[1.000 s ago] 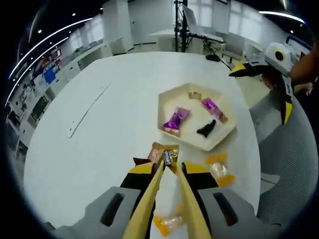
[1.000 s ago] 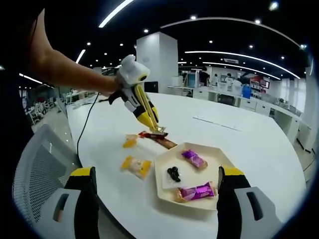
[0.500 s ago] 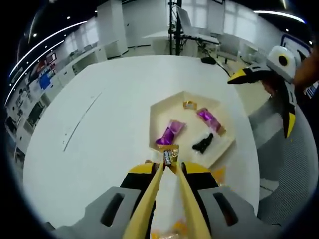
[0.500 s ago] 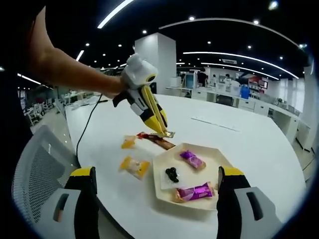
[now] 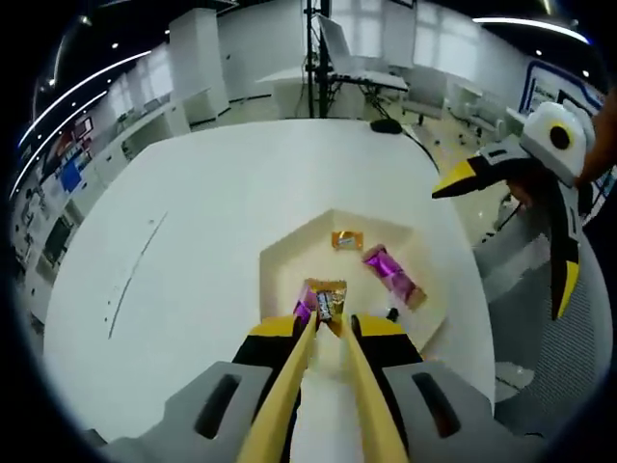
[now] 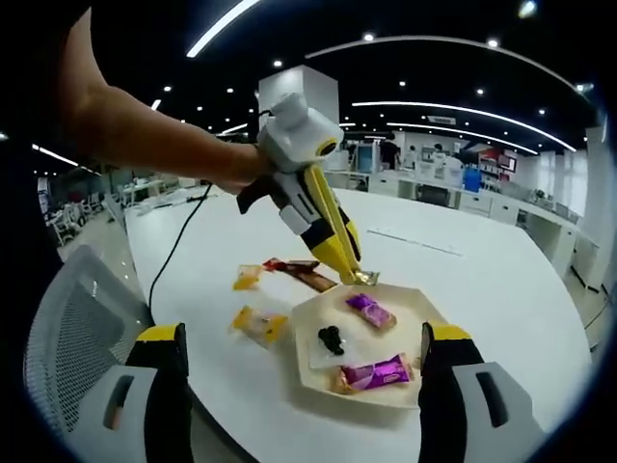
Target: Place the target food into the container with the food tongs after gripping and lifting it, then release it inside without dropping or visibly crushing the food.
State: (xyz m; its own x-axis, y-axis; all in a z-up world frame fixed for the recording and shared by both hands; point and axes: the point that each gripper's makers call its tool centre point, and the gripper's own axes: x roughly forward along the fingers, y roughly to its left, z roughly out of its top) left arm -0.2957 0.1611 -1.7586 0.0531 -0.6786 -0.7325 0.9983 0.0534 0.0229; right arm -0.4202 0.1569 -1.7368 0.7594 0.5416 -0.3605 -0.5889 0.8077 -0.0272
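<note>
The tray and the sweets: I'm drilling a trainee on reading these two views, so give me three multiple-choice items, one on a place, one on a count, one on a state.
1. Where is the gold-wrapped candy held by the left tool?
A. above the tray
B. on the chair
C. beside the cable

2. How many purple-wrapped candies lie in the tray?
A. none
B. two
C. five

3. How is the right tool?
A. shut on a candy
B. shut on the tray rim
C. open, holding nothing

Key: 1 A, the gold-wrapped candy hangs in the left tool over the tray. 2 B, purple-wrapped candies lie there. 3 C, the right tool stands wide apart around the tray.
</note>
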